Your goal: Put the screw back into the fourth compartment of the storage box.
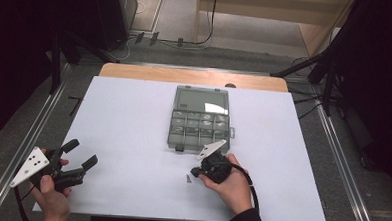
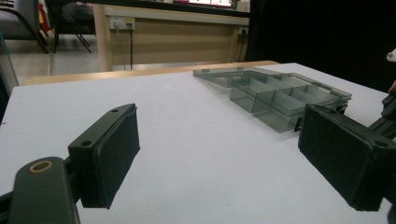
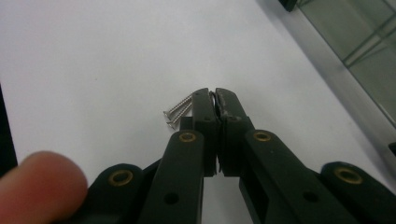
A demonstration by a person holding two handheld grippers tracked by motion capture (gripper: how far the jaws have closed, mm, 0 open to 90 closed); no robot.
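Right gripper [image 3: 214, 100] pinched shut on two screws [image 3: 179, 111] just above the bench [image 1: 133, 118], left gripper [image 2: 219, 158] wide and idle; thin, off-centre grip, likely to drop one before the organiser box [image 1: 199, 119].

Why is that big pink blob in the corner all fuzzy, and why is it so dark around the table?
Right gripper view: the blob is a fingertip, too close to the lens to be sharp, while the screws beside the shut claw look crisp. High view: light falls on the white table, the surroundings stay dark. Left gripper view: the compartment box looks slightly soft.
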